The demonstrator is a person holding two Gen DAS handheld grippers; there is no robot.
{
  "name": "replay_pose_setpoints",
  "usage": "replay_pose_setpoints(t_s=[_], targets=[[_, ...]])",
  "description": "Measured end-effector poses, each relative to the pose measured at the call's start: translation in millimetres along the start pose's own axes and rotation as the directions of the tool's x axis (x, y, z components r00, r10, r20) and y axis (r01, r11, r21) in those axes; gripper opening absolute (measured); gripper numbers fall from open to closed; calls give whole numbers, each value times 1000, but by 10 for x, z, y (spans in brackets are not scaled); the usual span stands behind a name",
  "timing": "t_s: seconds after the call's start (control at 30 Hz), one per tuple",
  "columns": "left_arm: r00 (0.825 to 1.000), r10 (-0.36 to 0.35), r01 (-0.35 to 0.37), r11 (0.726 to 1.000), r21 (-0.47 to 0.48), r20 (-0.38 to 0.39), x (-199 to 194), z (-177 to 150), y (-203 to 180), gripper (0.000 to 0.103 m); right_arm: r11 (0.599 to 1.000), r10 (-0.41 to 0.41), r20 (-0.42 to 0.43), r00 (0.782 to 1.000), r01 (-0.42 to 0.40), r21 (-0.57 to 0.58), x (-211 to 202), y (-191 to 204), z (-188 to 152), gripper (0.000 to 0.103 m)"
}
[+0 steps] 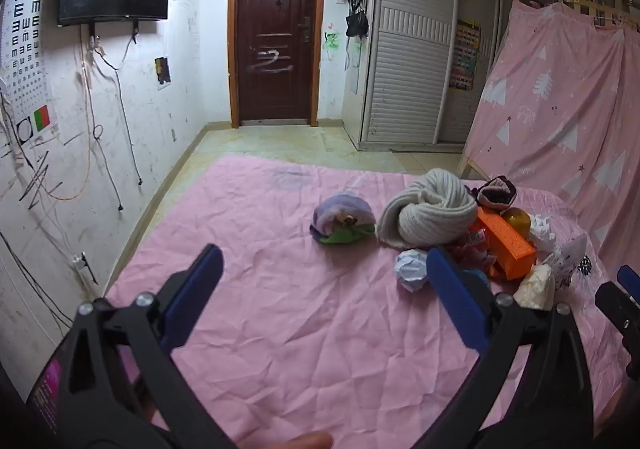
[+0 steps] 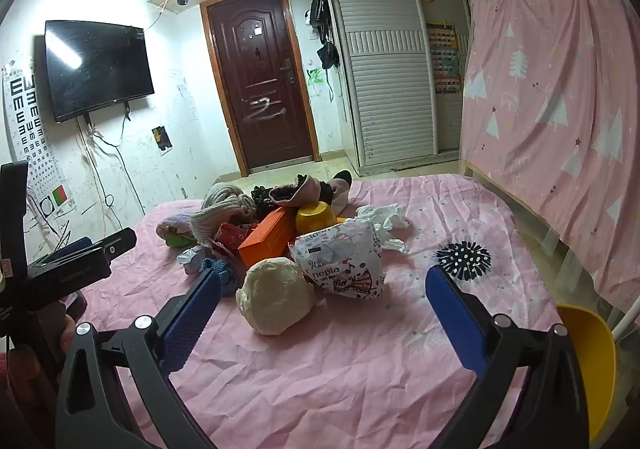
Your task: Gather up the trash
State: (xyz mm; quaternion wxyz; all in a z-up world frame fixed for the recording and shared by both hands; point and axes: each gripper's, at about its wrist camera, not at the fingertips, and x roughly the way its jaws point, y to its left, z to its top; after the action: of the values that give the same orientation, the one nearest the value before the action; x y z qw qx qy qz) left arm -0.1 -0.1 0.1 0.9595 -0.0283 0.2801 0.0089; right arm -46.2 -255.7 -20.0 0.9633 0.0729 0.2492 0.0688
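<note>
A pile of trash and clothes lies on the pink bedsheet [image 1: 280, 309]. It holds a cream paper ball [image 2: 276, 299], a printed "nepia" wrapper [image 2: 344, 265], white crumpled tissue [image 2: 384, 223], an orange box [image 2: 268, 237], a yellow bowl [image 2: 316, 217] and a pale blue-white paper ball [image 1: 412, 269]. My left gripper [image 1: 324, 289] is open and empty, to the left of the pile. My right gripper [image 2: 324, 309] is open and empty, just short of the cream ball [image 1: 534, 287] and the wrapper.
A beige knitted scarf [image 1: 428, 213], a purple and green cloth [image 1: 344, 221], dark socks [image 2: 304, 189] and a blue knit piece [image 2: 224, 273] lie in the pile. A black spiky ball [image 2: 464, 261] lies right of it. A yellow bin [image 2: 592, 365] stands at the bed's right edge.
</note>
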Motion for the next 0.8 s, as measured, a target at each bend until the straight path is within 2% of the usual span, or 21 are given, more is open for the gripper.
replay_pose_setpoints(t_s=[0.8], targets=[[1000, -4, 4, 1000, -4, -5, 6, 1, 1, 98, 1000, -1, 2, 1000, 1, -2, 8, -5, -4, 95]])
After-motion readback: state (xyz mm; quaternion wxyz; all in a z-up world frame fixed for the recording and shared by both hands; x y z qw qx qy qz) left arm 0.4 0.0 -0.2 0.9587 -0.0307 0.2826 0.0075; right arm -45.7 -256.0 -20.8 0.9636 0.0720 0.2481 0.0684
